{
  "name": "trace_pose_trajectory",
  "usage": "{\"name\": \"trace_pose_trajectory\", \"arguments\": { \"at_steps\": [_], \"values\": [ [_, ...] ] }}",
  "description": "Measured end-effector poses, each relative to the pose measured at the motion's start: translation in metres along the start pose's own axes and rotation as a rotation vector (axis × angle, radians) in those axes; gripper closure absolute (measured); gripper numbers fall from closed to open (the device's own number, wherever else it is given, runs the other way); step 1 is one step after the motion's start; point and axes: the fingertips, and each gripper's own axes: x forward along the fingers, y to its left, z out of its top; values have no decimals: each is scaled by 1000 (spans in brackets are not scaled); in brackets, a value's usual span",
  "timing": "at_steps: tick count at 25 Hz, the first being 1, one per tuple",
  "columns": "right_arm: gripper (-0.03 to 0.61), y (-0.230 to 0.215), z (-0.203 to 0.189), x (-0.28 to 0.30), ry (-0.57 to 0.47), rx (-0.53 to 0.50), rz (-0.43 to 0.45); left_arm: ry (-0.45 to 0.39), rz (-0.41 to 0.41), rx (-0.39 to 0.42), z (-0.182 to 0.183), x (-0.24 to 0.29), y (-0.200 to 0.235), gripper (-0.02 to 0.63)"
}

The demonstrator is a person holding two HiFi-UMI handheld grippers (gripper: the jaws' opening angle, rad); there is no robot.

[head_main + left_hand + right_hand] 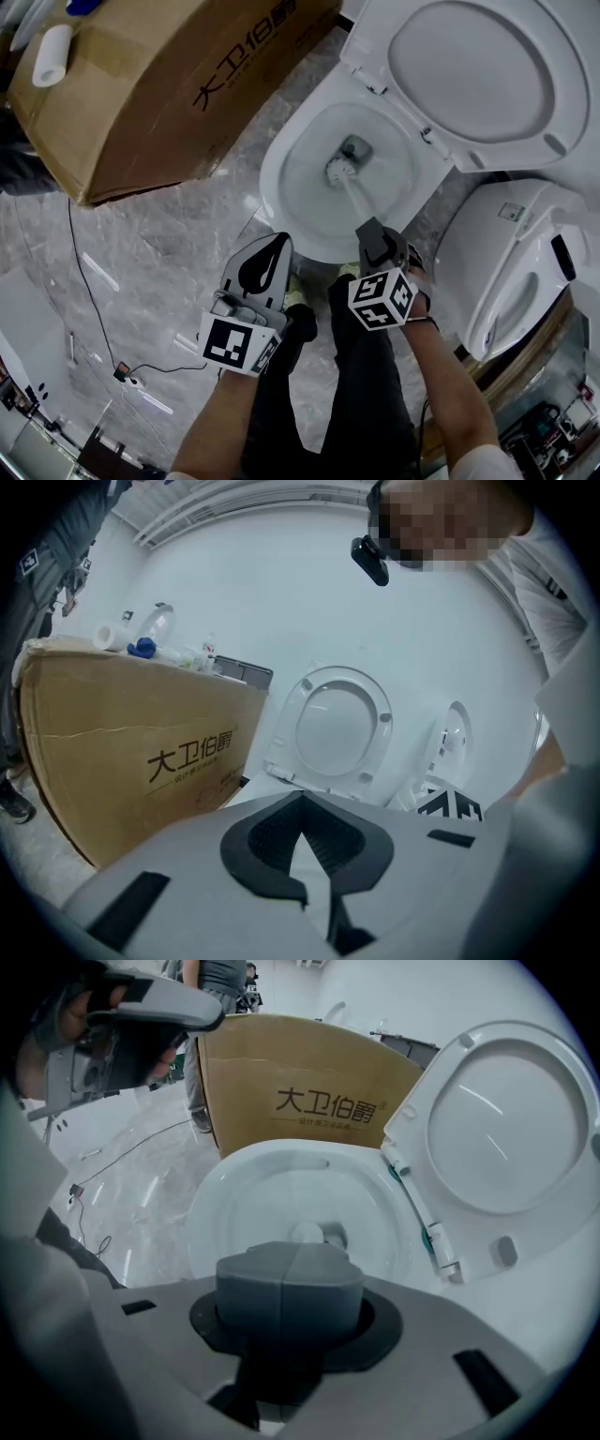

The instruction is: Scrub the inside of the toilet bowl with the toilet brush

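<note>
While your right gripper [373, 232] pinches the brush [340, 172], its head inside the toilet bowl [272, 180], your left gripper [279, 244] has its fingers pressed together.

L gripper [269, 251]: grey, b/w marker cube [236, 343] | R gripper [373, 234]: same | trousers [361, 394]: dark

Tally from where I stand. Two toilets: the first toilet [274, 183] with lid up, the second toilet [502, 258] beside it. One toilet brush [339, 172]. One cardboard box [159, 84]. One paper roll [52, 54]. Two tools of mine: left hand-held gripper [279, 246], right hand-held gripper [371, 232].
</note>
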Motion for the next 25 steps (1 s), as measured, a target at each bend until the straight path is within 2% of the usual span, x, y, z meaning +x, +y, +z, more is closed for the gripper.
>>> {"name": "trace_pose_trajectory", "arguments": {
  "at_steps": [10, 17, 21, 25],
  "values": [
    [422, -29, 4, 52, 61, -47, -89, -26, 8, 22, -1, 18, 15, 606],
    [422, -43, 18, 75, 91, -69, -99, -36, 13, 32, 2, 25, 23, 607],
    [422, -49, 32, 76, 111, -65, -98, -37, 13, 29, 3, 27, 25, 607],
    [422, -40, 44, 53, 122, -69, -79, -31, 16, 17, 15, 16, 20, 607]
  ]
}}
